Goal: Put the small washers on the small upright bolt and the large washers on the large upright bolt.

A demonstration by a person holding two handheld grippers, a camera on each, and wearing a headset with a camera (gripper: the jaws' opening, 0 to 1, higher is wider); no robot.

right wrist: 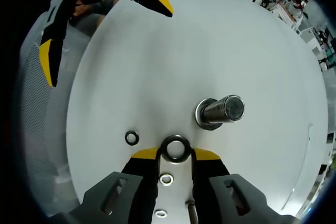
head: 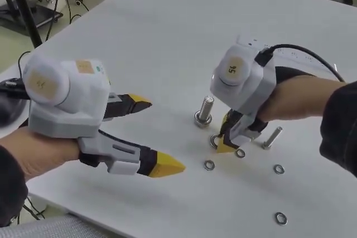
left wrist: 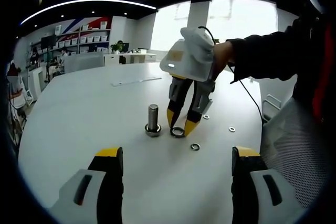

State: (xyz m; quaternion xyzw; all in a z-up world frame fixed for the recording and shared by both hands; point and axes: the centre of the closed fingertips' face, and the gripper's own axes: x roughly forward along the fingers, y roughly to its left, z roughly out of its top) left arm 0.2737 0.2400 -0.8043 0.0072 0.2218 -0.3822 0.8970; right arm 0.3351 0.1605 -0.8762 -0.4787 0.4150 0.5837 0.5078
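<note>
The white table (head: 139, 37) stands in a bright workshop with shelving along the wall. The large upright bolt (head: 204, 110) is bare steel with a wider base. The right gripper (left wrist: 181, 125) has its jaws closed on a large washer (right wrist: 175, 149), which lies flat just beside that bolt. The left gripper (head: 158, 134) is wide open and empty. Small washers (head: 209, 165) lie loose nearby.

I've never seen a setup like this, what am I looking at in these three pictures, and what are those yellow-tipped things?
A person holds a two-jaw gripper in each hand over a white table. The head view comes from a headset camera looking down; the two round pictures come from cameras riding on the grippers. The left gripper is open and holds nothing. The right gripper has its jaws either side of a large washer lying on the table; whether it pinches it, I cannot tell. Beside it stands a large bolt. Nearby are small washers and a smaller bolt.
</note>
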